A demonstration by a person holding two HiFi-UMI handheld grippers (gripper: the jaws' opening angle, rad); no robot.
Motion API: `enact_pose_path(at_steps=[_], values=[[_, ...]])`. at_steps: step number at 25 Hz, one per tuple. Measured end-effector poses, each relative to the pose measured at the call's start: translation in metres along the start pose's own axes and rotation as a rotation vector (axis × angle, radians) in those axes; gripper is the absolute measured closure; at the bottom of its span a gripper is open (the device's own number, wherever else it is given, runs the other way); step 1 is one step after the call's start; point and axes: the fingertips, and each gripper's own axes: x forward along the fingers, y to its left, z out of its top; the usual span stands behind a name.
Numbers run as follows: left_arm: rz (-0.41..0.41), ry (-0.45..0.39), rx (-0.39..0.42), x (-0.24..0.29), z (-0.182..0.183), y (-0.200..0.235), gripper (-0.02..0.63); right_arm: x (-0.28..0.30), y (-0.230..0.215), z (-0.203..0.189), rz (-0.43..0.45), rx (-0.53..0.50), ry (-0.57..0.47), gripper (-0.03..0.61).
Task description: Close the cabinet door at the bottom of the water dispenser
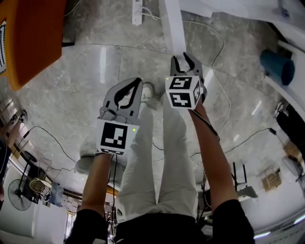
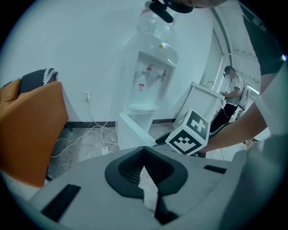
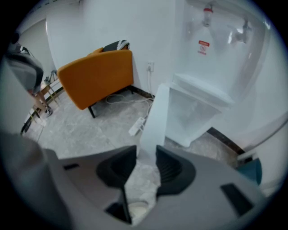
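Observation:
The white water dispenser (image 2: 148, 72) stands against the wall with a bottle on top. Its bottom cabinet door (image 3: 155, 119) hangs open and shows edge-on in the right gripper view. In the head view the door (image 1: 174, 26) is a white strip on the floor side. My right gripper (image 3: 147, 155) has the door's free edge filling the gap between its jaws, and in the head view the right gripper (image 1: 186, 59) sits at the strip's near end. My left gripper (image 1: 138, 83) hangs to its left, away from the door. The left gripper (image 2: 145, 157) is shut and empty.
An orange chair (image 3: 96, 74) stands left of the dispenser, near a wall socket. A power strip (image 1: 137, 12) and cables lie on the stone floor. A teal cylinder (image 1: 278, 66) sits at the right. A person (image 2: 231, 90) stands in the background. My legs are below the grippers.

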Motion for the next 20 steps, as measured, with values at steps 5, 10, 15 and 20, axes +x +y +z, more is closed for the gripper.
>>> enact_pose_path(at_steps=[5,10,15,20], values=[[-0.015,0.004,0.012,0.012,0.007,-0.012,0.607,-0.002,-0.021,-0.004,-0.006,0.032,-0.005,0.426],[-0.022,0.001,0.007,0.023,0.016,-0.02,0.607,-0.002,-0.037,-0.006,-0.017,0.078,-0.024,0.43],[-0.036,0.006,0.033,0.037,0.022,-0.027,0.607,-0.002,-0.049,-0.009,-0.023,0.094,-0.029,0.431],[-0.046,0.011,0.043,0.049,0.028,-0.03,0.607,0.0,-0.066,-0.008,-0.047,0.084,-0.05,0.431]])
